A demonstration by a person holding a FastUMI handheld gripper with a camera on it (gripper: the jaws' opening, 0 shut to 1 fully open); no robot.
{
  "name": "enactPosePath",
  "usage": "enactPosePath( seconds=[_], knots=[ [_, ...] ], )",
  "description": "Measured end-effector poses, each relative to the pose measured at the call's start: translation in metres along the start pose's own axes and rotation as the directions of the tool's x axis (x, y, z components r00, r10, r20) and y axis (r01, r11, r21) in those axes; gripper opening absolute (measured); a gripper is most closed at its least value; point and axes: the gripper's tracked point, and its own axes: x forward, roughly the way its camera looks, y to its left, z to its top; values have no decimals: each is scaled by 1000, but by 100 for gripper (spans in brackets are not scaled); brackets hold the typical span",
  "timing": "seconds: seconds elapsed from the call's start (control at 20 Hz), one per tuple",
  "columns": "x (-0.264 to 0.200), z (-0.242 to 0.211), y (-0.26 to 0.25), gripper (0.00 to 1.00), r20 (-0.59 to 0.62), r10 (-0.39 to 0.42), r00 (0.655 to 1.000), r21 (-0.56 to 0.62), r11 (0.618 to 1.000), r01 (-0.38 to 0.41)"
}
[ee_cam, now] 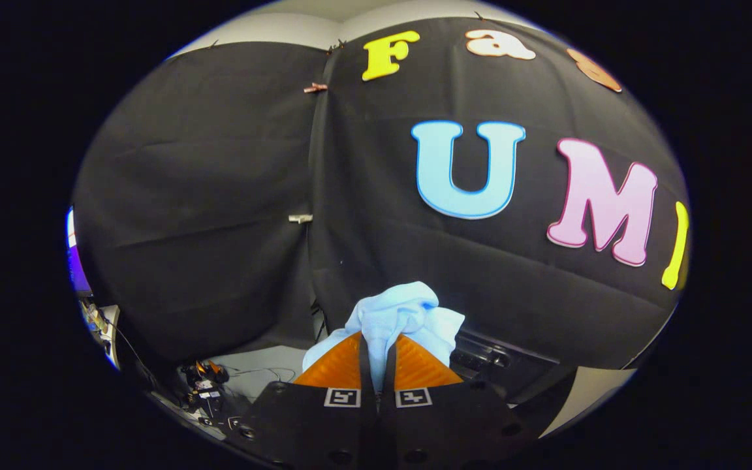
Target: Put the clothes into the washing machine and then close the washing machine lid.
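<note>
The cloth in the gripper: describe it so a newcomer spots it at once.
Start at the black cloth wall of the booth, then drop to the gripper below it. The bunched pale blue cloth is pinched between its two closed fingers, bulging just beyond them. It is the one soft, light thing against the dark backdrop.

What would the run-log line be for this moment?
gripper: shut on light blue crumpled cloth | cloth: lifted, bunched above jaws | backdrop: black booth wall

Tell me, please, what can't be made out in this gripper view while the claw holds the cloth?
- Washing machine and its lid: hidden, likely below the claw.
- Light blue cloth: lower part covered by the fingers; garment type unclear.
- Floor clutter: too small and distorted.
</note>
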Motion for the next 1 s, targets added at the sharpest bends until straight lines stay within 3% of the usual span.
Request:
enactPosePath(
  seconds=[0.5,1.0],
  knots=[
    [85,-132,-45,5,-277,28,960,49,999,-15],
    [96,-163,-54,5,-373,9,928,37,999,5]
  ],
)
